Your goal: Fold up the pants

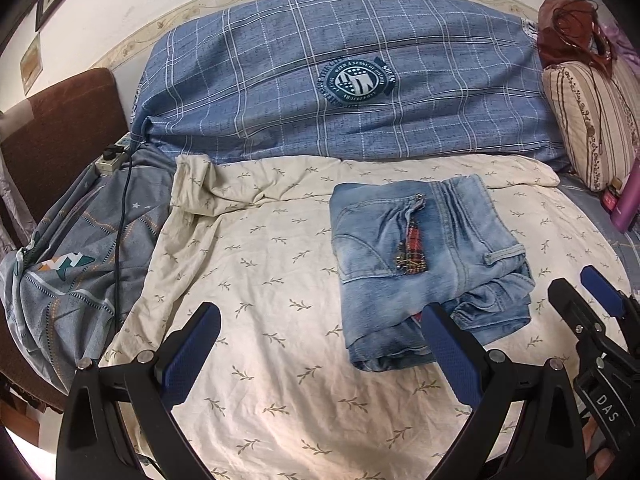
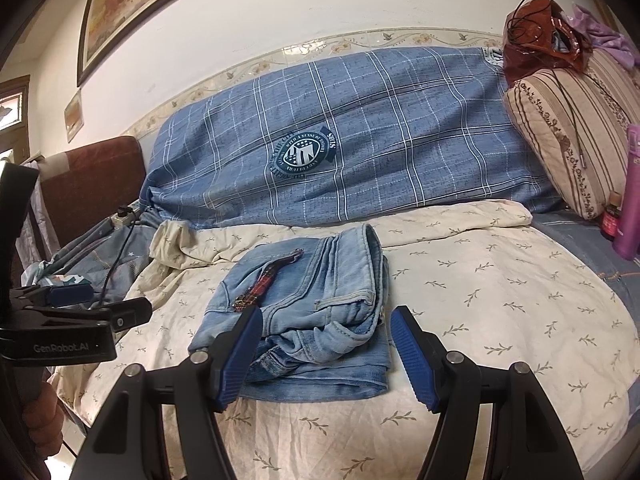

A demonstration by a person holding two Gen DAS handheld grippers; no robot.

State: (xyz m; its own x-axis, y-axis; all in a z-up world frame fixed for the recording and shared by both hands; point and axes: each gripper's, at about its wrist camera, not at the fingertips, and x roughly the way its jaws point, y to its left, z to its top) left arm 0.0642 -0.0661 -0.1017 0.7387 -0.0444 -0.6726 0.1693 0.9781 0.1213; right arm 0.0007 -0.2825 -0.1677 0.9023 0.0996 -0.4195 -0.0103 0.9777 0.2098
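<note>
Two grippers are in play, each with two blue-padded fingers, and both stand with fingers apart and nothing between the pads. The left gripper (image 1: 320,318) hovers over the cream leaf-print sheet (image 1: 260,264); its right finger (image 1: 440,332) overlaps the near edge of the folded jeans (image 1: 420,264), though whether it touches them I cannot tell. The right gripper (image 2: 326,330) frames the near right corner of the same jeans (image 2: 312,312) between its spread fingers, pads clear of the denim.

There is one pair of jeans, folded into a compact stack, pocket and a red plaid strip on top, lying on the sheet in front of the blue plaid quilt (image 1: 340,80). To the jeans' right sits one striped pillow (image 1: 592,120) with a brown bag (image 1: 568,28) on it, and one purple bottle (image 1: 628,200).

Only the right wrist view shows the framed picture (image 2: 136,8) on the wall and a small red-labelled bottle (image 2: 610,220). The left wrist view shows the power strip (image 1: 114,156) more clearly.
</note>
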